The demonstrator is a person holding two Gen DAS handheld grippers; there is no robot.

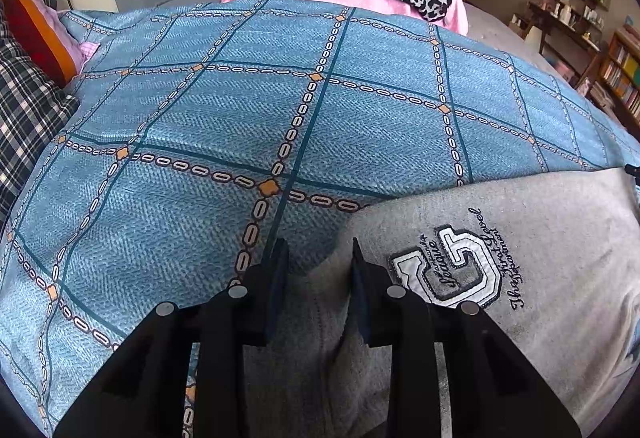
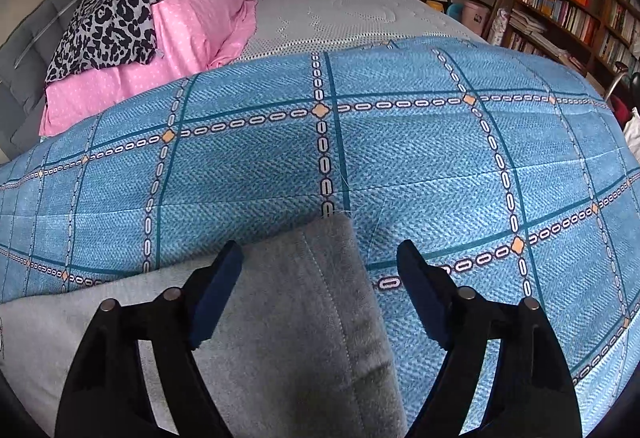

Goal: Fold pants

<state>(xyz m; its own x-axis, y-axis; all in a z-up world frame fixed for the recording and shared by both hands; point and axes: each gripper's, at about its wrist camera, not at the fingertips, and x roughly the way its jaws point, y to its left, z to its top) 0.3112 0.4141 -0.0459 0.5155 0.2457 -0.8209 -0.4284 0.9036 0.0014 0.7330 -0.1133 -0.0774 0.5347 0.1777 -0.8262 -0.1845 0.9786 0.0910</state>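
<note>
While the grey pants [image 1: 520, 278] lie on the blue checked bedspread [image 1: 240, 118], the left gripper [image 1: 320, 266] pinches a raised fold of them, and the right gripper [image 2: 320, 270] stands spread over their cuff end, not pressing.

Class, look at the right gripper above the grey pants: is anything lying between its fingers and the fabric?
Nothing visible does. The right gripper stands open straddling the edge of the grey pants, with only the blue checked bedcover beside them.
</note>
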